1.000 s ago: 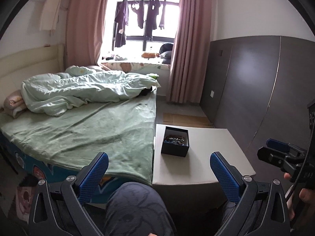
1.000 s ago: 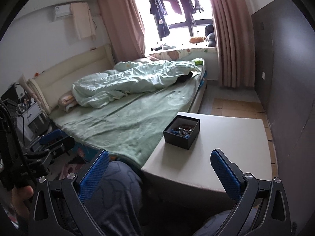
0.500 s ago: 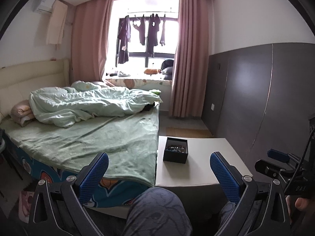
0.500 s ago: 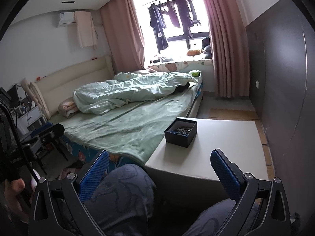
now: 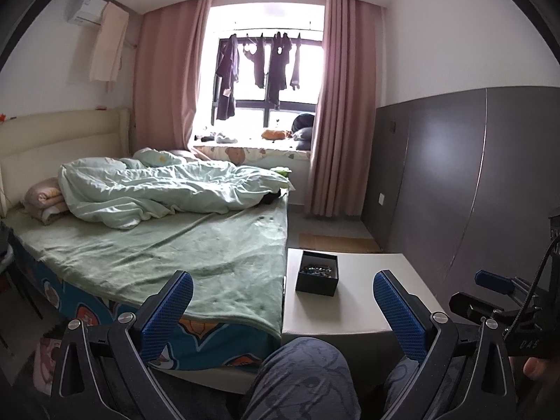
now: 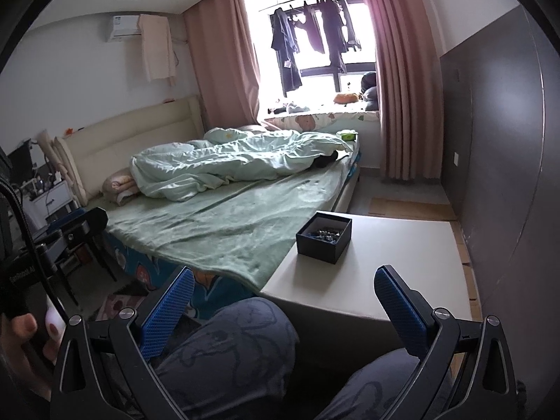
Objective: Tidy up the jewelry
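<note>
A small black box (image 5: 317, 275) holding several beaded pieces of jewelry (image 5: 316, 270) sits on a white low table (image 5: 367, 301). It also shows in the right wrist view (image 6: 324, 237), with the jewelry (image 6: 323, 233) inside. My left gripper (image 5: 282, 292) is open and empty, held well back from the table above my knee. My right gripper (image 6: 284, 287) is open and empty, also back from the table's near edge. The right gripper shows at the left view's right edge (image 5: 490, 288).
A bed with a green sheet (image 5: 168, 252) and rumpled quilt (image 5: 168, 189) stands left of the table, touching it. A grey wall panel (image 5: 455, 182) runs along the right. My knees (image 5: 304, 374) are below the grippers. A dark stool (image 6: 84, 227) stands at the left.
Both grippers have drawn back and risen away from the table, so the box looks smaller and more of the room shows. Both stay open.
</note>
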`<state>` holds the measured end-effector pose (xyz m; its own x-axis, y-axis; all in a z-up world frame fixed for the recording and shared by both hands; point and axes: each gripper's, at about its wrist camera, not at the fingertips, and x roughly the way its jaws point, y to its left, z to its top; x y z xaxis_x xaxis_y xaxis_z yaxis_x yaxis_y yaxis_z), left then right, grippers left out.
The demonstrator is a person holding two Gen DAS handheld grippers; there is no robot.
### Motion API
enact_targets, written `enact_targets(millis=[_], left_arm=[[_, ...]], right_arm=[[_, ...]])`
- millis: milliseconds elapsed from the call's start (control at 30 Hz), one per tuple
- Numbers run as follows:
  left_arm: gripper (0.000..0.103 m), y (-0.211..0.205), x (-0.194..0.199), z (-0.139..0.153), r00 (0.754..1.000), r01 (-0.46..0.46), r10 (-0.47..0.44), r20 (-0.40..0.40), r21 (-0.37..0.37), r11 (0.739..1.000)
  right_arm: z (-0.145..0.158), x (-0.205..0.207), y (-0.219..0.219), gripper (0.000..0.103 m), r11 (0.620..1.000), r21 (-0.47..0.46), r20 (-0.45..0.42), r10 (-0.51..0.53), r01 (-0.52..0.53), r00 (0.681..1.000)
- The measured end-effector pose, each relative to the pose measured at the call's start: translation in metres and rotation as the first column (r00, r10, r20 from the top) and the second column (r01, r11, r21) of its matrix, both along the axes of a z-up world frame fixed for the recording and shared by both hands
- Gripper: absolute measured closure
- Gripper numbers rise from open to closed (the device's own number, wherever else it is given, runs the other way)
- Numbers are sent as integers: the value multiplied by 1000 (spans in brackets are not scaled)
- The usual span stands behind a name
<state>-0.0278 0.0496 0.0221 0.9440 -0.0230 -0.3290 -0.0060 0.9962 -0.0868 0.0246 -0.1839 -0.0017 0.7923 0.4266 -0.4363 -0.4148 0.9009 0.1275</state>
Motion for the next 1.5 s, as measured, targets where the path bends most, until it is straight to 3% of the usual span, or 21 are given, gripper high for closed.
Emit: enact_targets(millis=[767,1500], left_arm=[[0,3,-1,-1,1000,10,-10,4,-17,1000],[0,-7,-4,-1,1000,-1,1,2,24,1000]], right_arm=[[1,-4,6,0,1000,12,-24,-16,17,1000],[4,-2,3,0,999,-10,-38,-51,51,998]])
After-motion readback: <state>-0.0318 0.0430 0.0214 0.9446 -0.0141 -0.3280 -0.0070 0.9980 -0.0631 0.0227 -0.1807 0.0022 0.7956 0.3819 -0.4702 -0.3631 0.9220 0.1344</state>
